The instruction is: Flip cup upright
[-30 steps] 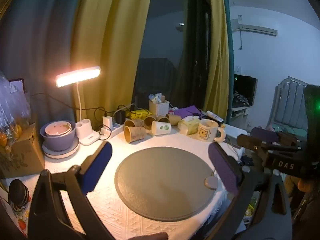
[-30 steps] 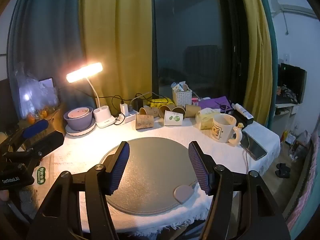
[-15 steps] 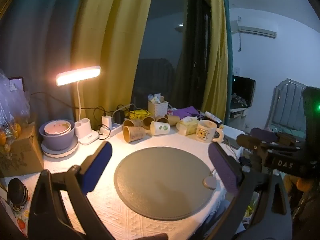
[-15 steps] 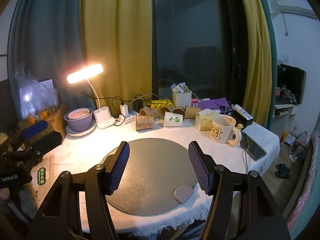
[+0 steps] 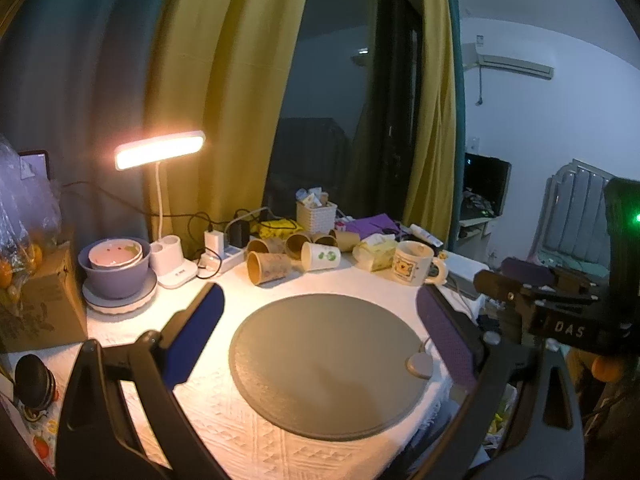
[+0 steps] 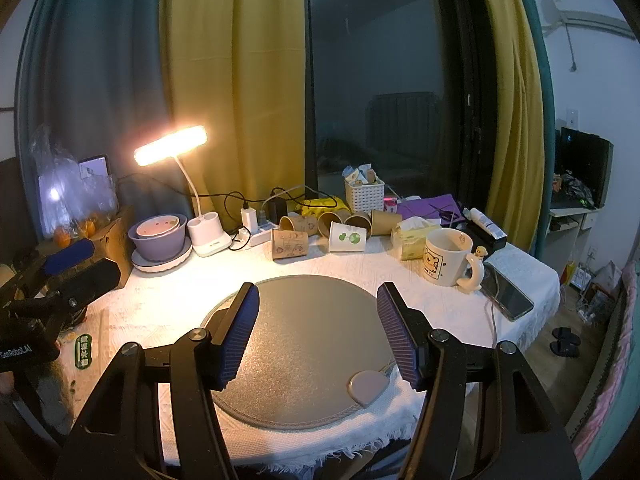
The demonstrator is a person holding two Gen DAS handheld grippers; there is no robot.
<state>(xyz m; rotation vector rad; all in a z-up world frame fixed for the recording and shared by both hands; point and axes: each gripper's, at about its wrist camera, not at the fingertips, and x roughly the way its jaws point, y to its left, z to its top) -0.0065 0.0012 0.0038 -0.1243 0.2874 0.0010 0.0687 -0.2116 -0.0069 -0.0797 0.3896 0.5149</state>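
Several paper cups lie on their sides at the back of the table: a brown one in front, a white one with green print beside it, more brown ones behind. My left gripper is open and empty above the round grey mat. My right gripper is open and empty over the same mat. Each gripper shows at the edge of the other's view. Both are well short of the cups.
A white mug stands at the right, a phone beside it. A lit desk lamp, stacked purple bowls, a power strip, a tissue pack and a white basket line the back. A cardboard box is at left.
Both grippers have pulled back and risen very slightly; the table sits a little lower in view. Nothing was touched and the jaws stay open.
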